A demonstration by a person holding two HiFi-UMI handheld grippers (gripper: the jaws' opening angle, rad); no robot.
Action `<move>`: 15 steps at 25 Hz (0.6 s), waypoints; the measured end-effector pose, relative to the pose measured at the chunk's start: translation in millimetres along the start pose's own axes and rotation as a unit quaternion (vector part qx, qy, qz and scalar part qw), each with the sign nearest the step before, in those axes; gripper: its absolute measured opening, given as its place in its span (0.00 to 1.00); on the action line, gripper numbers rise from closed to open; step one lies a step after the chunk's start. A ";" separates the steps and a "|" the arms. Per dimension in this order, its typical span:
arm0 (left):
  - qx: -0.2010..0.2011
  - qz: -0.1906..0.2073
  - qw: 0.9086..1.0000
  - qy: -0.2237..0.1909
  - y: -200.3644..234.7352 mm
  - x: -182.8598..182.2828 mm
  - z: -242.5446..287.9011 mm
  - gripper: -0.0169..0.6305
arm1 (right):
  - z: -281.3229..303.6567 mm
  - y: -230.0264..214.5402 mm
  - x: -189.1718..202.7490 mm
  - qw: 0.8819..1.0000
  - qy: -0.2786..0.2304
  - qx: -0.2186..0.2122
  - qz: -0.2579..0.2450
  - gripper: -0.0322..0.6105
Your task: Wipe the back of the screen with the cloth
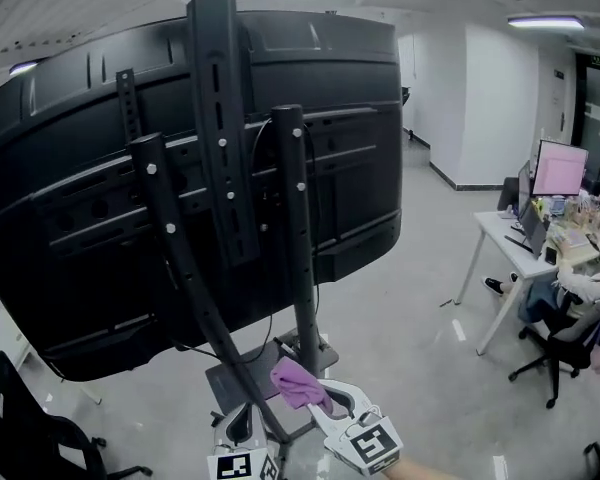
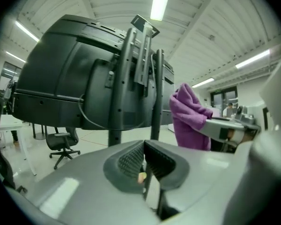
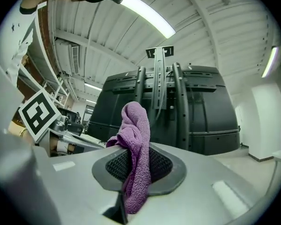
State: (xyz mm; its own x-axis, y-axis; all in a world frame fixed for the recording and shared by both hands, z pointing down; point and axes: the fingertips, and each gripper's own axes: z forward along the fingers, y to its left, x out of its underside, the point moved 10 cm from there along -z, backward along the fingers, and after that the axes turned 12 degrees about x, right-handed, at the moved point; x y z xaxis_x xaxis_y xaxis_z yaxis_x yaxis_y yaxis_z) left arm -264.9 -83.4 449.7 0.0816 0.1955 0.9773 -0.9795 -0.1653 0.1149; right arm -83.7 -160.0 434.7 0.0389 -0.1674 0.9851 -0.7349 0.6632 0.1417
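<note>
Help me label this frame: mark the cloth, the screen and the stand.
cloth point(image 3: 136, 149), right gripper view, middle fold.
screen point(image 1: 80, 198), head view, bare back panel, left side.
stand point(image 1: 301, 268), head view, right upright post.

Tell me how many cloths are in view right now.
1. The purple cloth is clamped in the right gripper, low in front of the screen. The left gripper is shut on nothing. More could lie hidden behind the screen.

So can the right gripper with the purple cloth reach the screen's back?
Probably yes: nothing stands between the right gripper, shut on the cloth, and the screen, though the stand bars cover its middle.
</note>
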 end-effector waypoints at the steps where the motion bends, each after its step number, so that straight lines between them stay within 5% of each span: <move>1: 0.010 -0.001 1.000 0.000 -20.8 3.0 13.4 0.04 | -12.9 -20.5 2.8 1.000 0.001 0.005 0.003 0.14; 8: 0.049 -0.007 0.999 0.019 -146.1 11.1 99.5 0.04 | -83.3 -141.9 20.2 0.999 0.025 0.042 0.005 0.14; 15: 0.080 0.011 0.996 0.032 -210.2 -30.2 169.6 0.04 | -93.8 -229.4 21.1 0.997 0.018 0.075 0.022 0.14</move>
State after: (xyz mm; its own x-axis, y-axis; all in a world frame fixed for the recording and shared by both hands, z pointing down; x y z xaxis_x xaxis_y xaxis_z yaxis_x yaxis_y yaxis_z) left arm -30.3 -218.5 426.2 0.0437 0.2509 0.9670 -0.9387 -0.3210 0.1257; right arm 149.2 -247.2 432.2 0.0267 -0.1125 0.9933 -0.8290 0.5528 0.0849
